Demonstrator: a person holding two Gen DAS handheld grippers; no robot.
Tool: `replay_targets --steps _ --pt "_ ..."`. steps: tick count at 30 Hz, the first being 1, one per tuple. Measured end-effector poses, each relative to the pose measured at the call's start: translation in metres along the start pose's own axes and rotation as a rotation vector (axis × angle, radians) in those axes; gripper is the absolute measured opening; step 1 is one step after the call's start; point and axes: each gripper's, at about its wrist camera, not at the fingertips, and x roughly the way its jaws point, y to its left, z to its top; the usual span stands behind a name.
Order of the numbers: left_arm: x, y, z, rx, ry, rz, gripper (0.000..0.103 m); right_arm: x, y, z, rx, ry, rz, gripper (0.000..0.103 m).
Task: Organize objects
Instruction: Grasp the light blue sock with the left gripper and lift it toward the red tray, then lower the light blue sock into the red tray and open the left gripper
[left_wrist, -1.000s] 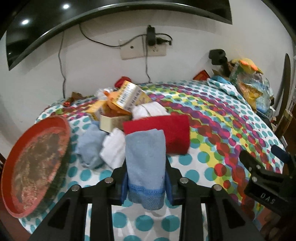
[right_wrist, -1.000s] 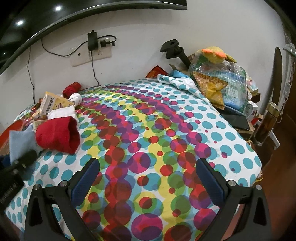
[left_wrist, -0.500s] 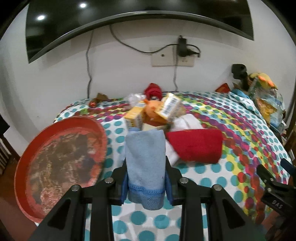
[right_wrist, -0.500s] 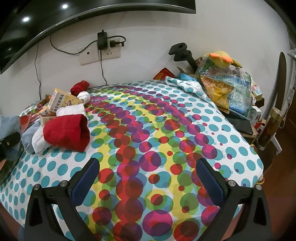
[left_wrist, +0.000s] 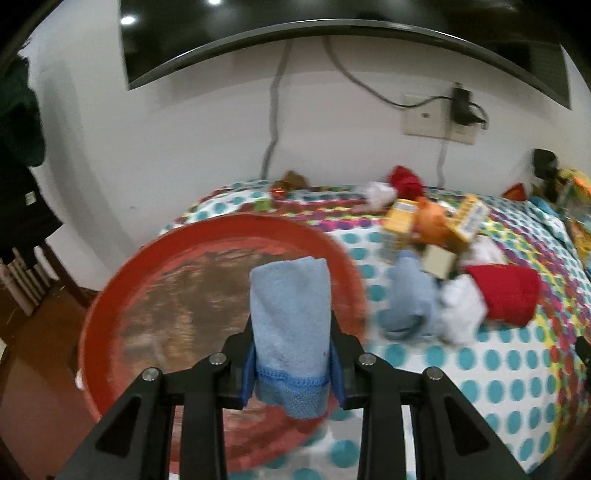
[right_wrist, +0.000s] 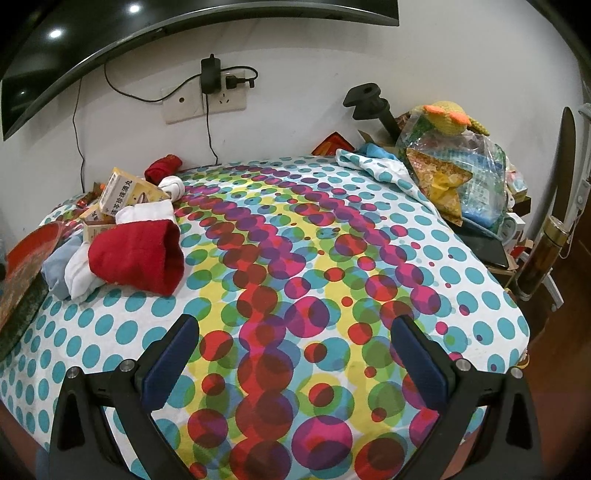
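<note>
The left gripper (left_wrist: 291, 363) pinches a folded blue towel (left_wrist: 290, 314), held upright over the round red tray (left_wrist: 110, 306) at the bench's (right_wrist: 332, 295) edge. The right gripper (right_wrist: 295, 360) is spread wide above the spotted cloth, with nothing between its pads. At ten o'clock from it lie a red towel (right_wrist: 138, 260), white cloths (right_wrist: 79, 275) and boxes (right_wrist: 125, 192).

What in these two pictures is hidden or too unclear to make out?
- Left wrist view: the red tray floor behind the light blue towel in the left gripper.
- Left wrist view: the boxes are motion-blurred and unreadable.
- Right wrist view: the tray is cut off by the left edge.
</note>
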Motion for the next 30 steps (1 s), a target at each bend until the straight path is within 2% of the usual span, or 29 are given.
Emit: replay_targets --steps 10,16,21,30 --pt "0.018 0.079 0.002 -0.063 0.038 0.142 0.032 0.000 0.007 -0.004 -0.026 -0.001 0.004 0.103" --pt "0.033 0.112 0.000 -0.102 0.077 0.213 0.032 0.000 0.016 -0.007 -0.053 0.000 0.009 0.103" --pt "0.046 0.133 -0.006 -0.125 0.108 0.267 0.032 0.000 0.018 -0.008 -0.057 0.001 0.015 0.103" --pt "0.063 0.151 -0.023 -0.155 0.166 0.305 0.032 0.001 0.016 -0.009 -0.052 0.009 0.022 0.103"
